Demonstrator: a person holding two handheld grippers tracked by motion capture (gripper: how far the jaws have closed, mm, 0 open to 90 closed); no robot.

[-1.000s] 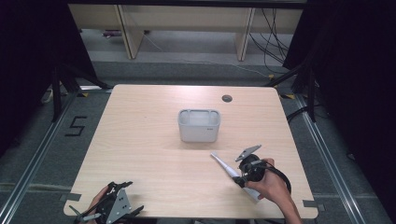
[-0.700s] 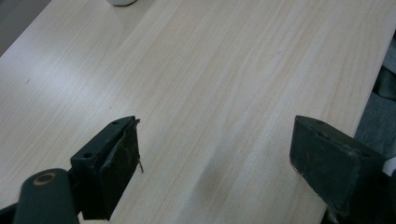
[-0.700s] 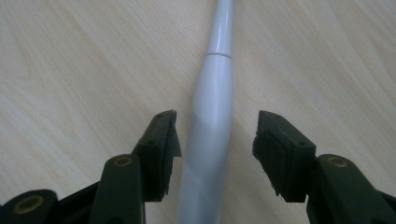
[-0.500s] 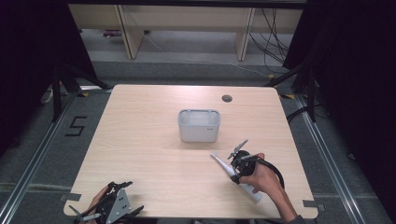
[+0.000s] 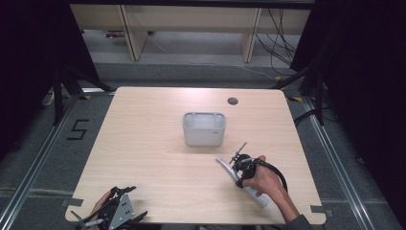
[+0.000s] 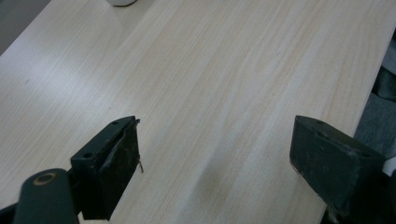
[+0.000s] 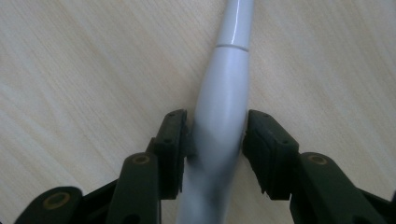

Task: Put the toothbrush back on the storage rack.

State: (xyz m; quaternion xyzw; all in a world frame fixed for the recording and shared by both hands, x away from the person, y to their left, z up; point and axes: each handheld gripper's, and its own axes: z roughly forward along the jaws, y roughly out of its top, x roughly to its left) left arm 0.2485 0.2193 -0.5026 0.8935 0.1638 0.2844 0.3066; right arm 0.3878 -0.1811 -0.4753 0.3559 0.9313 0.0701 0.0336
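A long white tool (image 5: 229, 170) with a rounded handle lies slantwise on the pale wooden table (image 5: 143, 143), right of the middle near the front. My right gripper (image 5: 239, 164) is down over it. In the right gripper view both black pads (image 7: 177, 140) touch the sides of the white tool (image 7: 222, 107), whose thin end runs off the top. The jaws of my right gripper (image 7: 217, 135) have just been closing and now sit on the handle. My left gripper (image 5: 134, 203) rests at the table's front left corner. In its own view my left gripper (image 6: 215, 158) stands wide open over bare wood.
A grey box-shaped container (image 5: 204, 128) stands at the table's centre, just beyond the tool; its edge (image 6: 120, 2) peeks in at the top of the left gripper view. A small round hole (image 5: 232, 101) marks the far right of the tabletop. Shelving stands behind the table.
The right hand has shifted left and lower over the white tool, and its jaws have narrowed from a wide stance onto the handle. The left gripper has stayed put.
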